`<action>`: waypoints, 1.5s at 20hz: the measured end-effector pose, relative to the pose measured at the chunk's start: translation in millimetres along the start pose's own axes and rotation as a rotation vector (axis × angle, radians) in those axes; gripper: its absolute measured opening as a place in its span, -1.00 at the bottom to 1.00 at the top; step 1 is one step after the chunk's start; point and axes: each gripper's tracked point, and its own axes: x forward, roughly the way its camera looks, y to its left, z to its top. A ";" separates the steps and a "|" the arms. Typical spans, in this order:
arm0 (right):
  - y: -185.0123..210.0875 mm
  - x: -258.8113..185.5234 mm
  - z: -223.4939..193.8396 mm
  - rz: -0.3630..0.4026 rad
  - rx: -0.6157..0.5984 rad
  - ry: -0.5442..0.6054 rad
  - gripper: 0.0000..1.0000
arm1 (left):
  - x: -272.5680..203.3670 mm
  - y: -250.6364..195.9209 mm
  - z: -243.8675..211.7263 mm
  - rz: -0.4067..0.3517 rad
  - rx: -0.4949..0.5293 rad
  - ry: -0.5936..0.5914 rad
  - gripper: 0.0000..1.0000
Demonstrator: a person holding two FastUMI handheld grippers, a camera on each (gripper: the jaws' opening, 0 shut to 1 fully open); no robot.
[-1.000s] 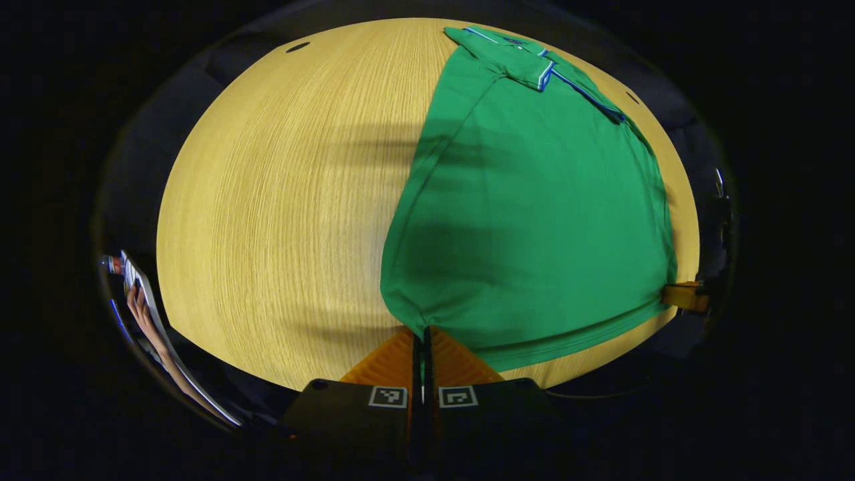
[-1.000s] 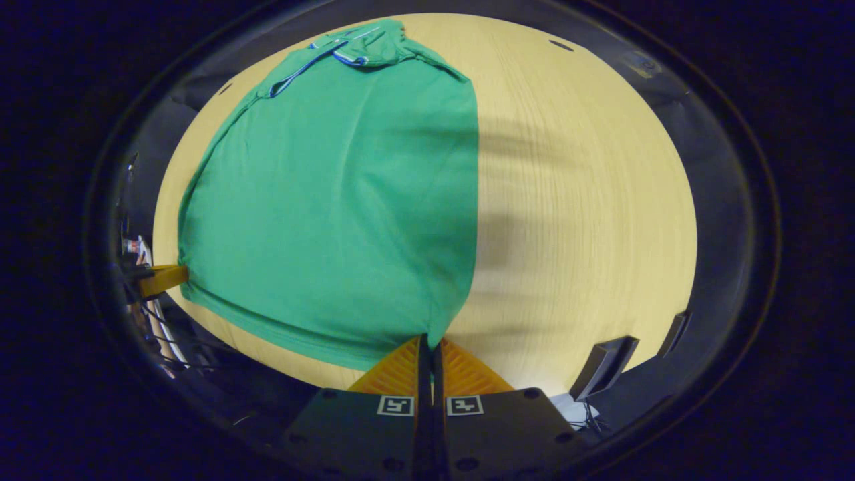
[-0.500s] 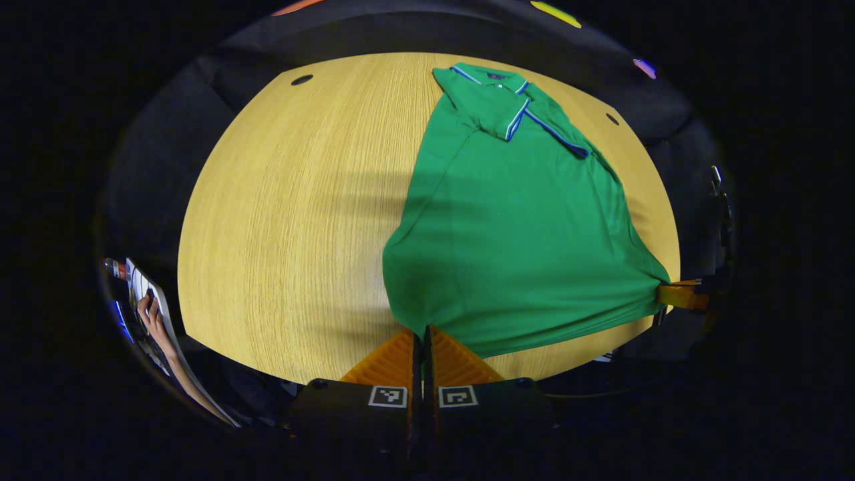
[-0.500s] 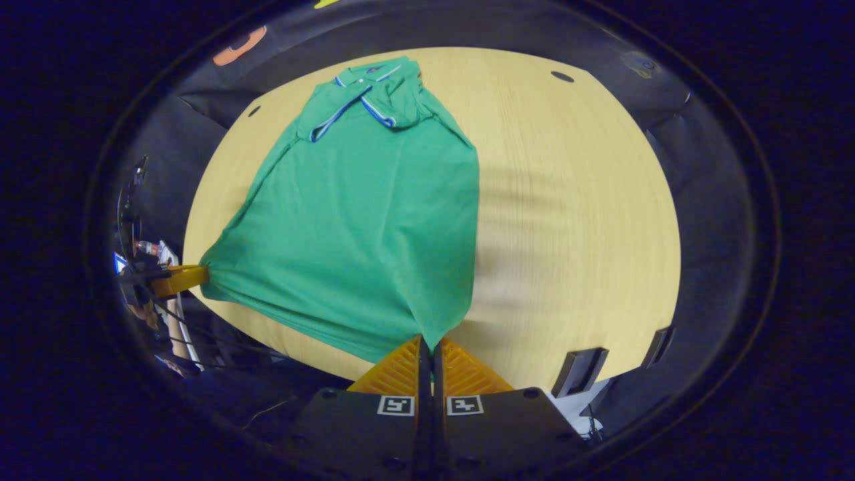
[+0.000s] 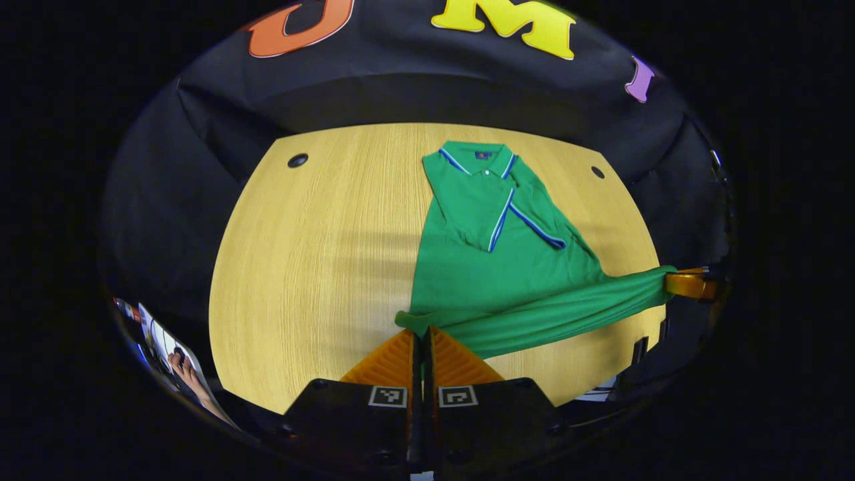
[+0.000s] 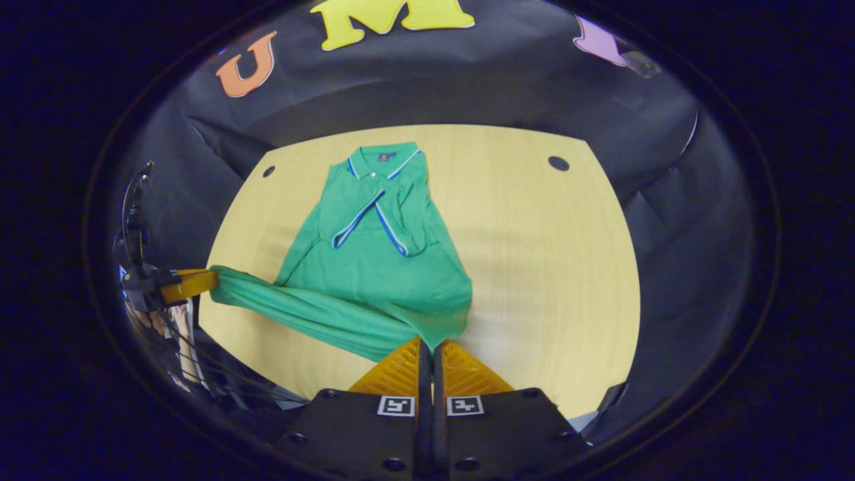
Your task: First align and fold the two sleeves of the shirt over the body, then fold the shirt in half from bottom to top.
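Green shirt [image 5: 507,267] on wooden table [image 5: 314,254], left gripper [image 5: 421,341] and right gripper [image 6: 431,347] each clamped on a hem corner, hem lifted taut between them, left gripper view catching a hand [image 5: 184,371] at the edge

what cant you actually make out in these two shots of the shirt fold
- Underside of the lifted hem, left gripper view: the cloth hides it.
- Bite of the left hand-held gripper on the shirt: the corner sits between closed fingers.
- Right hand-held gripper: same, right gripper view.
- Collar label, right gripper view: too small.
- Person's hand, left gripper view: cut off at the edge.
- Table under the shirt: covered.
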 end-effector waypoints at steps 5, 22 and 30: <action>-3.4 17.6 71.6 -0.025 0.008 -0.085 -0.94 | 23.2 2.1 74.0 0.020 0.014 -0.073 -0.94; -31.7 195.4 245.9 -0.123 0.043 -0.294 -0.94 | 201.9 27.1 217.9 0.110 0.194 -0.230 -0.95; -40.1 271.4 261.3 -0.172 0.012 -0.306 -0.94 | 268.3 33.0 221.6 0.139 0.213 -0.224 -0.94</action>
